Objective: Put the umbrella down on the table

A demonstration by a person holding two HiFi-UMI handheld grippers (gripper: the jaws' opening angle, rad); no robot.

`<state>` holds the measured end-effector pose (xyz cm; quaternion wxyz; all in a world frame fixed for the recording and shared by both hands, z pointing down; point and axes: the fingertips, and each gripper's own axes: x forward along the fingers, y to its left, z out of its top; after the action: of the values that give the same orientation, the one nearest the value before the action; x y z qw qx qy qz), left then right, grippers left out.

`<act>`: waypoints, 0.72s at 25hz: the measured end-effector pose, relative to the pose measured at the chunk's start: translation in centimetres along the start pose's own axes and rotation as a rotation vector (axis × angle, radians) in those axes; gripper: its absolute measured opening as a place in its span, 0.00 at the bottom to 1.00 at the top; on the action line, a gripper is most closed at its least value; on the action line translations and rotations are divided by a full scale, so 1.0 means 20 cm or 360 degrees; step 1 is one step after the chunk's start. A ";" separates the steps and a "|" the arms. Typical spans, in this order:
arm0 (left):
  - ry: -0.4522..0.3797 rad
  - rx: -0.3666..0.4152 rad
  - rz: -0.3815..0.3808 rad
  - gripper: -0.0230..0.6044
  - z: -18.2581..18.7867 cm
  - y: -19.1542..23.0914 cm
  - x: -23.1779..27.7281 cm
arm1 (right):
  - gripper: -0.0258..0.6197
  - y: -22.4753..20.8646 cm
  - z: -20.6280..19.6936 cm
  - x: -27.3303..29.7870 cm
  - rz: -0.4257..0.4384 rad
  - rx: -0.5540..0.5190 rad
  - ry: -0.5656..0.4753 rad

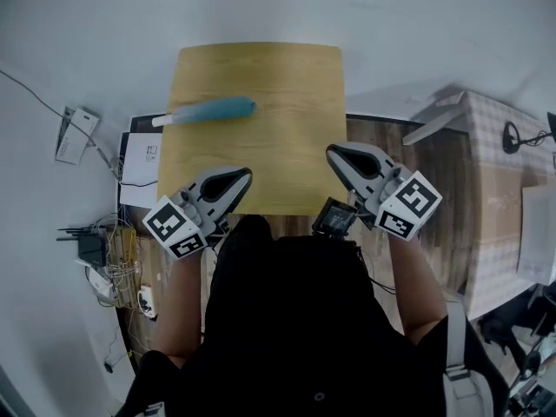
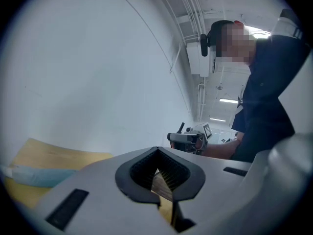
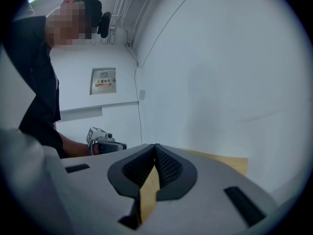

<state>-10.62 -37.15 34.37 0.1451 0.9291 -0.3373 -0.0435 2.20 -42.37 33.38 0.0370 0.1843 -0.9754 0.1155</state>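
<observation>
Umbrella [image 1: 207, 111] lies on the table [image 1: 287, 85], ahead of your left gripper [image 1: 242, 177], ahead-left of your right gripper [image 1: 335, 154]. Both sets of jaws are together, empty.

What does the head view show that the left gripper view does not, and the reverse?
Head view only: tangled floor cables and the square wooden table in full. Left gripper view only: ceiling lights and a white wall box. Both: the light blue folded umbrella lying on the table, and the right gripper.
</observation>
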 end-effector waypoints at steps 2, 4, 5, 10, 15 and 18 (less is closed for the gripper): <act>-0.0001 -0.0015 -0.0008 0.05 -0.04 -0.10 0.05 | 0.07 -0.01 -0.05 -0.14 -0.0031 0.0027 -0.0008; -0.0004 -0.0031 -0.0016 0.05 -0.08 -0.22 0.10 | 0.07 -0.01 -0.09 -0.28 -0.0055 0.0047 -0.0025; -0.0002 -0.0037 -0.0018 0.05 -0.10 -0.27 0.12 | 0.07 -0.01 -0.11 -0.34 -0.0063 0.0056 -0.0035; 0.0040 -0.0079 -0.0028 0.05 -0.24 -0.55 0.17 | 0.07 0.07 -0.20 -0.60 -0.0049 0.0135 -0.0108; 0.0136 -0.0114 -0.0077 0.05 -0.36 -0.77 0.15 | 0.07 0.16 -0.31 -0.75 -0.0053 0.0216 -0.0139; 0.0159 -0.0112 -0.0092 0.05 -0.35 -0.87 0.12 | 0.07 0.20 -0.39 -0.79 -0.0065 0.0282 -0.0135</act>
<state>3.16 -24.35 35.92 0.1929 0.9339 -0.3008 -0.0132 15.58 -31.36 38.28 -0.0183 0.2114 -0.9581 0.1925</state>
